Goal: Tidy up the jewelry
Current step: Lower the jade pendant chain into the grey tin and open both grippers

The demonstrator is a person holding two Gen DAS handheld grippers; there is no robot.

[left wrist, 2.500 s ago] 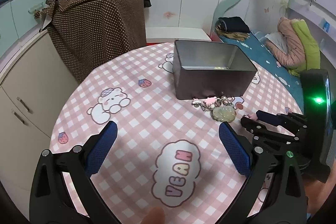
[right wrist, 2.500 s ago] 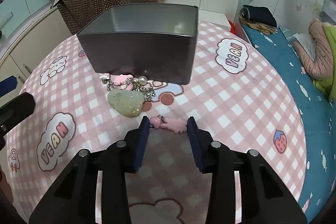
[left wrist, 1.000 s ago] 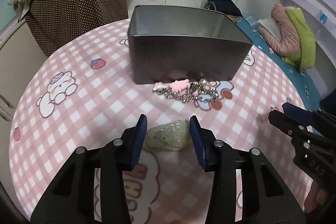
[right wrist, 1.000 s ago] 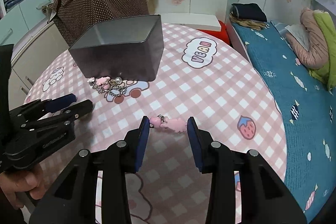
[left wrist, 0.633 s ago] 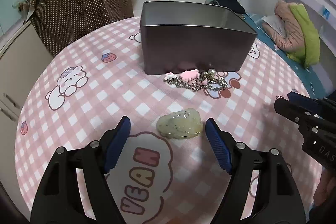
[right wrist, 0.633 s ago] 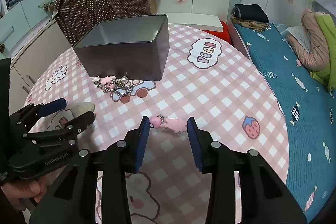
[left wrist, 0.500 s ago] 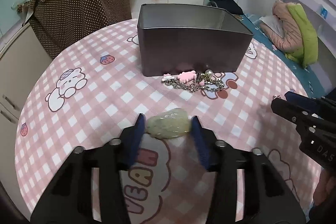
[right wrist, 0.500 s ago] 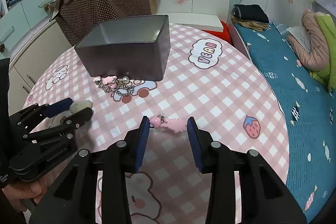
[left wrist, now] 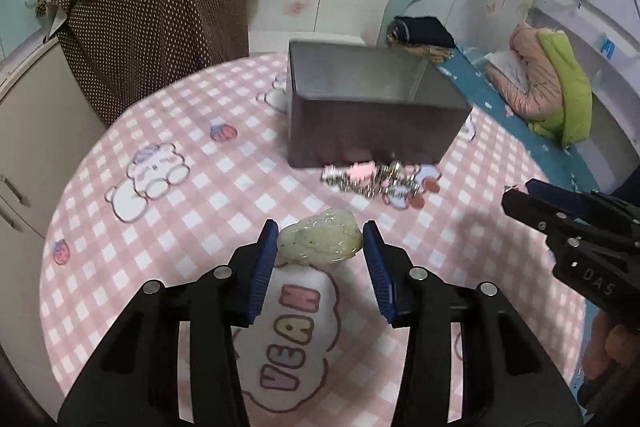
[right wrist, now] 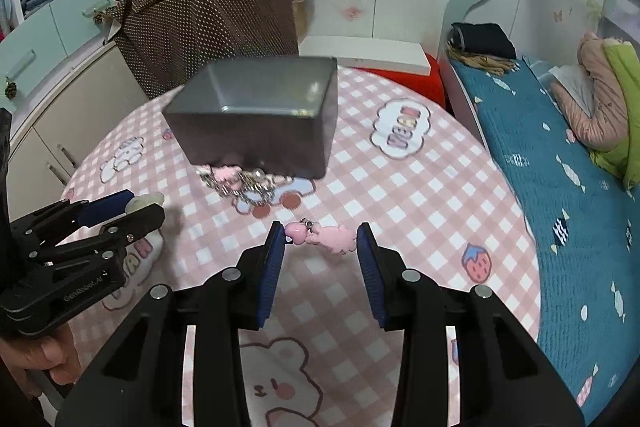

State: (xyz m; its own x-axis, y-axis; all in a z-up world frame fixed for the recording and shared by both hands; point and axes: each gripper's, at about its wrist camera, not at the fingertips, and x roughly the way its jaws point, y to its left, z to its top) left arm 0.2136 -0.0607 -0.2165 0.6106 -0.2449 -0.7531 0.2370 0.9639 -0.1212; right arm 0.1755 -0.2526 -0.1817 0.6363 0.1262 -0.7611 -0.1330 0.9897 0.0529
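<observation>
A person's left gripper [left wrist: 320,247] pinches a pale green carved jade-like stone pendant [left wrist: 320,242] between its blue-padded fingers [left wrist: 264,259], closed to the width of the stone, above the pink-and-white checked tablecloth [left wrist: 168,227] of a round table. The pendant sits at the very tips of the fingers and appears lifted clear of the cloth. In the right wrist view, the right gripper [right wrist: 321,255] is closed on a pink cartoon-figure charm with a small pink heart bead [right wrist: 324,237], the piece spanning the gap between its pads, again at the tips.

Beyond both grippers, a tangled silver chain bracelet with pink charms and a pearl bead [left wrist: 372,181] lies on the cloth, touching or just beside the near wall of an open rectangular grey metal tin [left wrist: 372,131]. The part of the tin's inside that shows looks bare, though its floor is mostly hidden.

Judged from this, the sorting is at an early stage: two pieces are in hand but neither is in the tin, and the chain bracelet is untouched. Both held pieces are on the near side of the tin, the bracelet between them and it.

A brown dotted fabric cover [left wrist: 160,27] drapes furniture behind the table.
</observation>
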